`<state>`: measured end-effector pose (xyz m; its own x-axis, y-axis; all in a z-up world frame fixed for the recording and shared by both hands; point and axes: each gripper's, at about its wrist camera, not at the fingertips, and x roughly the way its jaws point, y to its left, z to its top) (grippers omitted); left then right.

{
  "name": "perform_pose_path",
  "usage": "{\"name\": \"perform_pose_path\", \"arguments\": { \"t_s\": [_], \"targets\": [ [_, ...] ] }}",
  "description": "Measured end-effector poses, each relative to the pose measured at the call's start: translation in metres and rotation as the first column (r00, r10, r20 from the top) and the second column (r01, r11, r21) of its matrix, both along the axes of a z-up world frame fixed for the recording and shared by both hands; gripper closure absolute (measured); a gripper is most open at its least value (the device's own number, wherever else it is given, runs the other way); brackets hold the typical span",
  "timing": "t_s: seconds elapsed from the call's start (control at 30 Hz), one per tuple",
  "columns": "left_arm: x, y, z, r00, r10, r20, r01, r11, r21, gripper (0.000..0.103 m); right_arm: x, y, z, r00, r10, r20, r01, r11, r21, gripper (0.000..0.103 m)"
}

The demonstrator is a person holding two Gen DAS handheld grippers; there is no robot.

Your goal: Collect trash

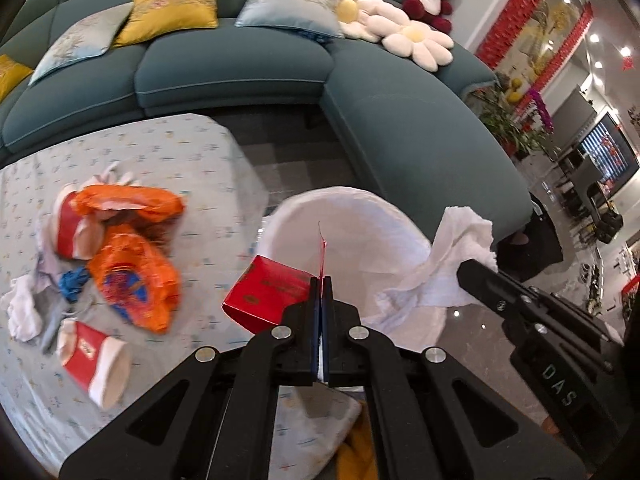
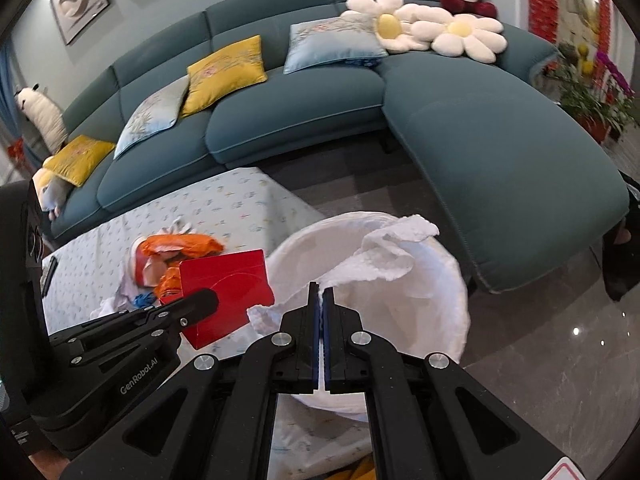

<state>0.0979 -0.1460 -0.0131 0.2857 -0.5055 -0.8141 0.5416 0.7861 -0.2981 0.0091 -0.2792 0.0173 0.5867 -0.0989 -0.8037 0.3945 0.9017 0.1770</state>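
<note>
In hand: left gripper [image 1: 321, 280] closed on flat red cardboard box [image 1: 268, 296], beside white-lined bin [image 1: 352, 216]; right gripper [image 2: 321, 292] closed on white crumpled tissue [image 2: 384, 256] over bin
Remaining: orange plastic bags [image 1: 132, 240], red paper cups [image 1: 94, 356] on left counter [image 1: 192, 160]
Progress: judged partial, neither item released

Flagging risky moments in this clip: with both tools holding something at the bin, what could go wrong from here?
1. The left tool pinches the red box only by a thin flap; the box hangs beside the white bin's rim, so it could tear free and drop outside.
2. The right tool holds the white tissue, which drapes over the rim and may snag there on release.
</note>
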Motion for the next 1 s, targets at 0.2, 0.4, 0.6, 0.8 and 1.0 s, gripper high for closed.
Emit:
{"name": "perform_pose_path", "arguments": {
  "t_s": [0.2, 0.4, 0.6, 0.8, 1.0],
  "targets": [
    [-0.003, -0.027, -0.006, 1.000, -0.027, -0.014, 0.027, 1.000, 0.003, 0.102, -0.005, -0.018, -0.008, 0.999, -0.033, -0.010, 0.034, 0.999, 0.009, 0.101],
    [-0.001, -0.031, -0.007, 1.000, 0.017, 0.005, -0.017, 0.999, 0.027, 0.058, -0.004, -0.026, -0.009, 0.998, -0.064, -0.001, 0.064, 0.998, 0.024, 0.092],
    [0.002, -0.022, -0.005, 0.999, 0.044, 0.022, -0.045, 0.998, 0.039, 0.050, -0.004, -0.026, -0.004, 0.997, -0.071, 0.012, 0.071, 0.997, 0.010, 0.074],
    [-0.001, -0.010, -0.001, 0.997, 0.065, 0.040, -0.067, 0.997, 0.043, 0.043, -0.005, -0.019, 0.002, 0.998, -0.065, 0.020, 0.065, 0.998, -0.002, 0.068],
    [-0.003, 0.011, 0.003, 0.992, 0.115, 0.054, -0.117, 0.992, 0.042, 0.038, -0.006, -0.004, 0.008, 0.999, -0.045, 0.025, 0.046, 0.999, -0.011, 0.061]
  ]
}}
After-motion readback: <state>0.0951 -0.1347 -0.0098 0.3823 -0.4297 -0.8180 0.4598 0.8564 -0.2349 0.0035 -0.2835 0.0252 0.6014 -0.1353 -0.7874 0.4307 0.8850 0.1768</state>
